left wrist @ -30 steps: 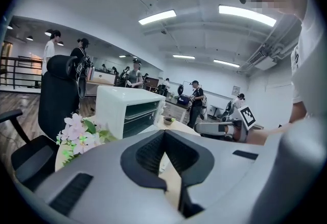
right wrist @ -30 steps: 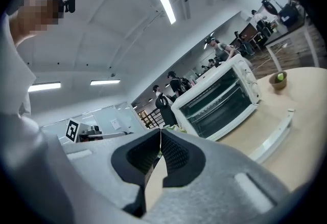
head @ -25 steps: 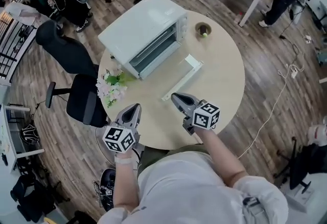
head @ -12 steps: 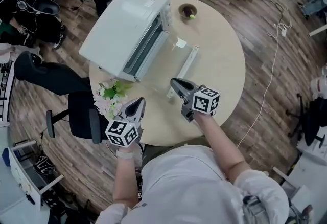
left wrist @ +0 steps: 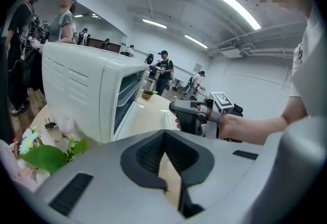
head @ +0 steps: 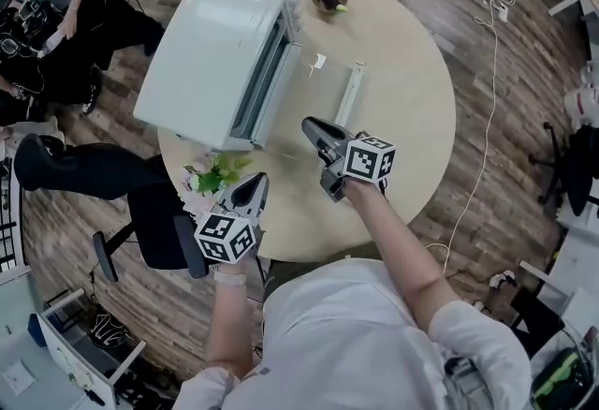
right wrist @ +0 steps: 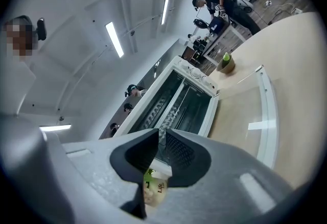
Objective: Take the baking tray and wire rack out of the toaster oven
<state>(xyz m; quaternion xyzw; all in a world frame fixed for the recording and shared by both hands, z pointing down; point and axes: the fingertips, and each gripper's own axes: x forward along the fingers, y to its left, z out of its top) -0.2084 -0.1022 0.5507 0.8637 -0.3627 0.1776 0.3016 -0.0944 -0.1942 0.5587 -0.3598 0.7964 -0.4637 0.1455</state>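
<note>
Approach step, I'd say: the oven (head: 211,48) sits at eleven o'clock on the worktop (head: 402,118), door (head: 326,85) down, rack (right wrist: 176,103) and presumably tray inside; the left gripper (head: 257,180) is pinched together, empty, while the right gripper (head: 309,125) has jaws that have just been cracking apart on nothing and need widening to reach in.

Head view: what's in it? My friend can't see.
A white toaster oven, door open, sits on a round table. A person holds the left gripper and right gripper near it; the right's jaws have just been opening, empty.
</note>
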